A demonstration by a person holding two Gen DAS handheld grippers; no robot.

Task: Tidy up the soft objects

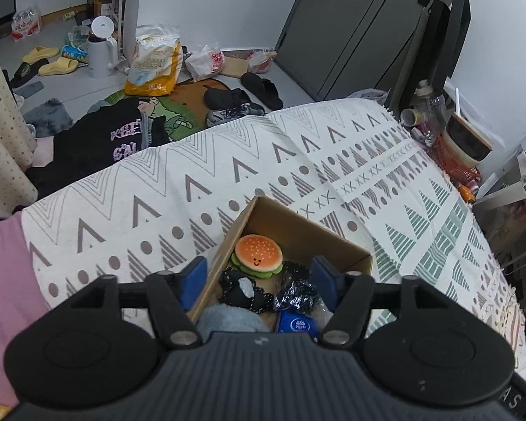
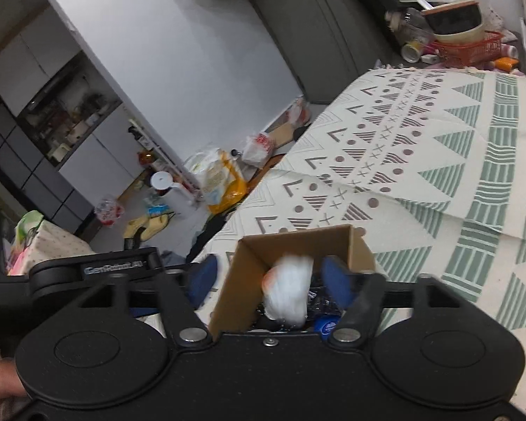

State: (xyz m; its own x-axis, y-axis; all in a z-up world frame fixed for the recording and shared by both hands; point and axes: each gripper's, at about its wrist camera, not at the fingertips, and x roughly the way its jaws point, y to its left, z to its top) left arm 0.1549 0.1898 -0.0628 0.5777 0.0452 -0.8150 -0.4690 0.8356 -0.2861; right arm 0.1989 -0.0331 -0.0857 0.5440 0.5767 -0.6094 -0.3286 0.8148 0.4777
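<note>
An open cardboard box [image 1: 336, 242] sits on the patterned blanket. Inside lie a burger plush [image 1: 257, 254], a black-and-white soft item [image 1: 243, 289], a dark sparkly fabric piece [image 1: 294, 293], a blue packet [image 1: 298, 322] and a grey-blue soft thing [image 1: 228, 317]. My left gripper [image 1: 258, 279] is open and low over the box, its left finger outside the box's left wall. In the right wrist view my right gripper [image 2: 270, 280] is open above the same box [image 2: 249, 266]. A blurred white-and-orange soft object [image 2: 287, 287] is between its fingers, touching neither.
The white blanket [image 1: 193, 189] with grey and green triangles covers the bed. Clothes, slippers and bags litter the floor [image 1: 98, 80] beyond its far edge. A red basket [image 1: 452, 161] with bowls and bottles stands at the right. The left gripper's body [image 2: 87, 270] is beside my right one.
</note>
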